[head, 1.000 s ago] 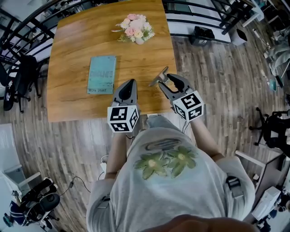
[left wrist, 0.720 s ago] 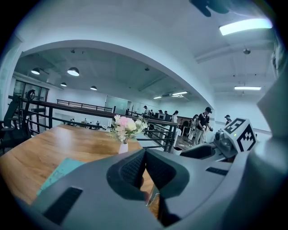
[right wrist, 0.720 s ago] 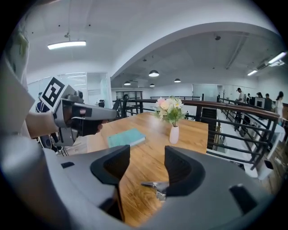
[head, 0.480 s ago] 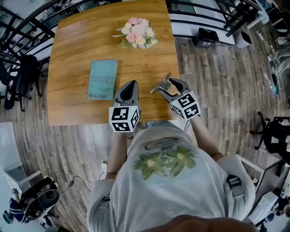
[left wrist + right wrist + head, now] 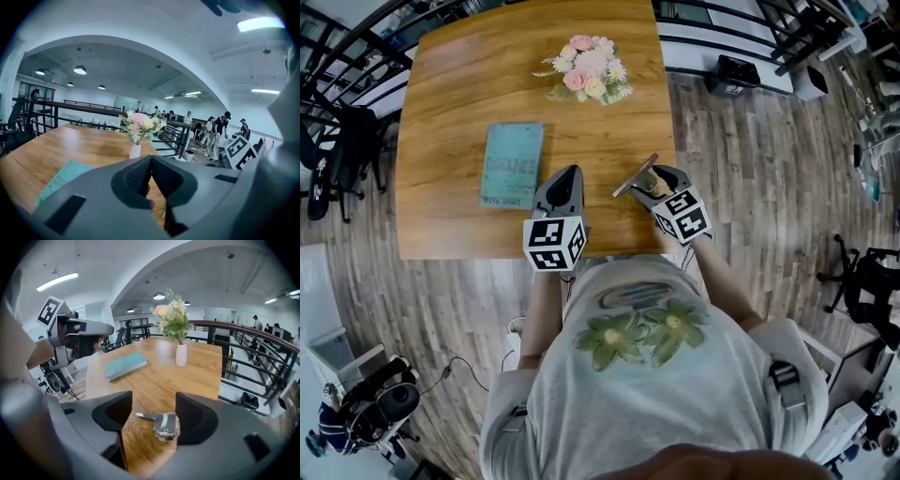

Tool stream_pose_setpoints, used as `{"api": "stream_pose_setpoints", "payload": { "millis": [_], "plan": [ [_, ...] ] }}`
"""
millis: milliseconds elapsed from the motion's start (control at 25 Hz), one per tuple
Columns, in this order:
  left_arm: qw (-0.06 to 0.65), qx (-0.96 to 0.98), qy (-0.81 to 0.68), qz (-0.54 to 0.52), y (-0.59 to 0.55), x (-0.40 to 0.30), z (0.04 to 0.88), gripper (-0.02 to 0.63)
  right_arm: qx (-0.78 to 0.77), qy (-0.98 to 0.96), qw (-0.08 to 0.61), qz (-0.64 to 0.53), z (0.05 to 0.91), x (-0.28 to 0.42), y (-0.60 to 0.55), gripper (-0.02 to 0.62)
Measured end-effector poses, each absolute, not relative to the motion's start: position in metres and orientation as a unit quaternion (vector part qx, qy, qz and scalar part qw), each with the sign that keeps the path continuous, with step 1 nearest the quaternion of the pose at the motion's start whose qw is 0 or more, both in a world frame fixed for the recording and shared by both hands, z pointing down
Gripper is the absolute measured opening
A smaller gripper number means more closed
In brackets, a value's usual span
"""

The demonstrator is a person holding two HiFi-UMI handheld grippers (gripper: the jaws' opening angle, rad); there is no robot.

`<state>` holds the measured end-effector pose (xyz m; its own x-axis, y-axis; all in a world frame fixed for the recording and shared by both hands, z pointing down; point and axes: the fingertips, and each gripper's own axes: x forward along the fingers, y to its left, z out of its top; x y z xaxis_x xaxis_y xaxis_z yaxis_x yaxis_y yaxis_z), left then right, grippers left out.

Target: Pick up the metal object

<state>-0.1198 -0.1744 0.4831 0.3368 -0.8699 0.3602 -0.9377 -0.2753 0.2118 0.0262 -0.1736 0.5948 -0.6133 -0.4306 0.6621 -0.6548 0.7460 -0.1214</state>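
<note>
The metal object (image 5: 164,423), a shiny block with a thin flat handle, lies between the jaws of my right gripper (image 5: 153,413) just over the wooden table (image 5: 469,103). Its block rests against the right-hand pad, and the handle tip stops short of the left-hand pad. These jaws have just been opening and stand wide. In the head view the metal object (image 5: 634,176) sticks out from the right gripper (image 5: 652,183) near the table's front right corner. My left gripper (image 5: 565,178) hovers over the table's front edge, its pads (image 5: 140,174) meeting with nothing between them.
A teal book (image 5: 511,165) lies left of the left gripper. A white vase of flowers (image 5: 589,73) stands at the far side of the table. A black railing (image 5: 243,357) runs beyond the table's right edge. People stand in the distance.
The right gripper has sunk toward the table with the metal object, and its jaws have spread apart. The left gripper has shifted slightly forward and down.
</note>
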Motion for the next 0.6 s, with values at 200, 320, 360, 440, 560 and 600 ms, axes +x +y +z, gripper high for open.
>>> {"api": "stream_pose_setpoints", "payload": {
  "millis": [200, 320, 360, 440, 560, 600],
  "plan": [
    [0.207, 0.792, -0.567, 0.094, -0.178, -0.118, 0.494, 0.011, 0.301, -0.869, 0.340, 0.193, 0.619, 0.027, -0.176, 0.279],
    [0.213, 0.791, -0.565, 0.099, -0.178, -0.116, 0.500, 0.011, 0.302, -0.862, 0.355, 0.198, 0.632, 0.030, -0.176, 0.279],
    [0.214, 0.792, -0.564, 0.100, -0.178, -0.115, 0.502, 0.011, 0.302, -0.860, 0.361, 0.198, 0.637, 0.031, -0.176, 0.279],
    [0.216, 0.792, -0.562, 0.103, -0.178, -0.114, 0.505, 0.011, 0.301, -0.856, 0.371, 0.199, 0.646, 0.033, -0.177, 0.279],
    [0.219, 0.791, -0.561, 0.107, -0.178, -0.114, 0.510, 0.011, 0.300, -0.850, 0.383, 0.204, 0.658, 0.036, -0.178, 0.279],
    [0.219, 0.791, -0.561, 0.109, -0.178, -0.114, 0.510, 0.011, 0.299, -0.848, 0.386, 0.207, 0.661, 0.036, -0.178, 0.279]
  ]
}}
